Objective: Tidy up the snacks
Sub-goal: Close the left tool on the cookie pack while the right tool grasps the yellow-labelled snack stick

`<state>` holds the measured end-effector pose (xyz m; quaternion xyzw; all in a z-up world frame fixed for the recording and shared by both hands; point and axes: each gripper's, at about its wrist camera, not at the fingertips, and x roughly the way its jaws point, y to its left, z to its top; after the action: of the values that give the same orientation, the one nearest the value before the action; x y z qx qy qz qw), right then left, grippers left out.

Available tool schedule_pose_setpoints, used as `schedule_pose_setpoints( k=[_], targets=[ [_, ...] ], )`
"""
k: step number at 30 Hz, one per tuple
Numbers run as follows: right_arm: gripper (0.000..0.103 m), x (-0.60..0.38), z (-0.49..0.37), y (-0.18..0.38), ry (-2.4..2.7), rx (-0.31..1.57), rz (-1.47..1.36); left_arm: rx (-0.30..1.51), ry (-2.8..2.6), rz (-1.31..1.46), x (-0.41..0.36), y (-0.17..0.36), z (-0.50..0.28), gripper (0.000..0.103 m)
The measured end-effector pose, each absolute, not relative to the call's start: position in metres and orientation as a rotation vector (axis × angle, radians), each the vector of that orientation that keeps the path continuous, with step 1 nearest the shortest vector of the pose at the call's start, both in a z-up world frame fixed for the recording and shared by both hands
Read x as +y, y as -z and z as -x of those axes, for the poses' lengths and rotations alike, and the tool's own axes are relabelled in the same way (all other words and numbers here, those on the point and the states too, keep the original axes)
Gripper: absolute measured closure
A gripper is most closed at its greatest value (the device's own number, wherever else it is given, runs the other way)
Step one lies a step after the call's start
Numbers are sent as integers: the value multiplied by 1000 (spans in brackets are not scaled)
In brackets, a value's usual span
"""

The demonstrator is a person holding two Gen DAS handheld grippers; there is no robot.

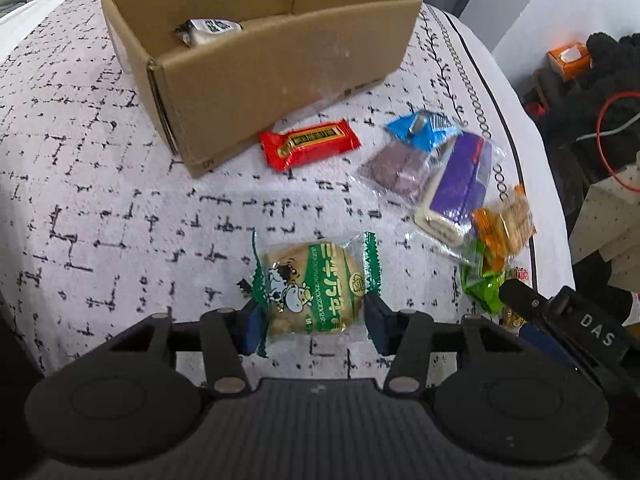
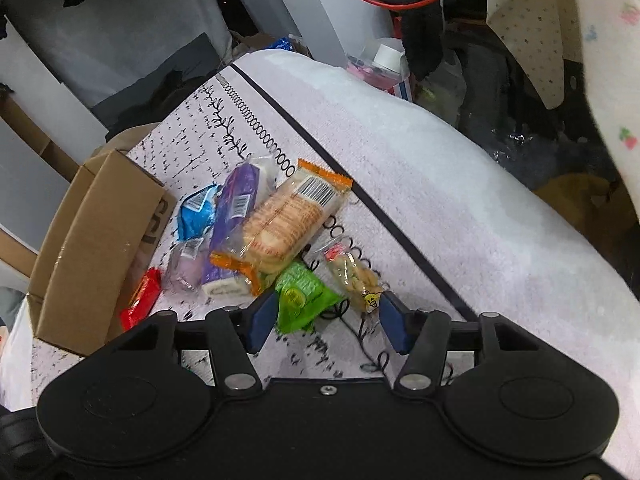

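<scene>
- Surface: worktop [image 1: 100,184] under a white cloth with black dash pattern and a chain-and-vine border along its right edge.
- Cardboard box [image 1: 280,68]: open-topped, at the far-left part of the worktop; one white-and-black wrapped snack [image 1: 206,30] lies inside, print too small to read.
- Left hand-held gripper [image 1: 310,318]: blue pads sit either side of the green cow-print biscuit packet [image 1: 308,288], at or just touching its crimped ends. The packet lies flat on the cloth near the front edge; I judge the jaws closing on it, grip not yet firm. It bears a cartoon cow and green script I cannot read.
- Right hand-held gripper [image 2: 328,320]: spread wide, holding nothing, poised over the green packet [image 2: 302,296] and the small clear packet with a yellow face [image 2: 354,278], near the right border.
- "DAS" is printed on the right tool's body, seen from the left wrist view.
- Loose snacks: red bar [image 1: 308,144] just beside the box's front wall; blue packet [image 2: 198,212], purple roll cake [image 2: 232,216], lilac packet [image 2: 186,266], and orange-trimmed cracker pack [image 2: 288,220] with a barcode, clustered and overlapping.
- Step in hand: picking up the cow-print packet for the box.
- Next move calls for: firm closure, a lift, then carrying forward and left over the box rim.
</scene>
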<state>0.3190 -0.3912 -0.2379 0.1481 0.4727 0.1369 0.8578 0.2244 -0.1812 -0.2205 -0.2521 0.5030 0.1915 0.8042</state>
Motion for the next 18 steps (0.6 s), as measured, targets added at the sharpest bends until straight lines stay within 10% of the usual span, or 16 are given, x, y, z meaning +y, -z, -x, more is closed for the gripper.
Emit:
schedule_pose_setpoints(
  k=[10,18],
  targets=[
    [51,-386,-332,241,-252,971,-257,1060,-407,564,-159,208,-224,52],
    [25,-375,-336,236,-243,935,-136,1049,-402,573,-150,205,-226,52]
  ],
)
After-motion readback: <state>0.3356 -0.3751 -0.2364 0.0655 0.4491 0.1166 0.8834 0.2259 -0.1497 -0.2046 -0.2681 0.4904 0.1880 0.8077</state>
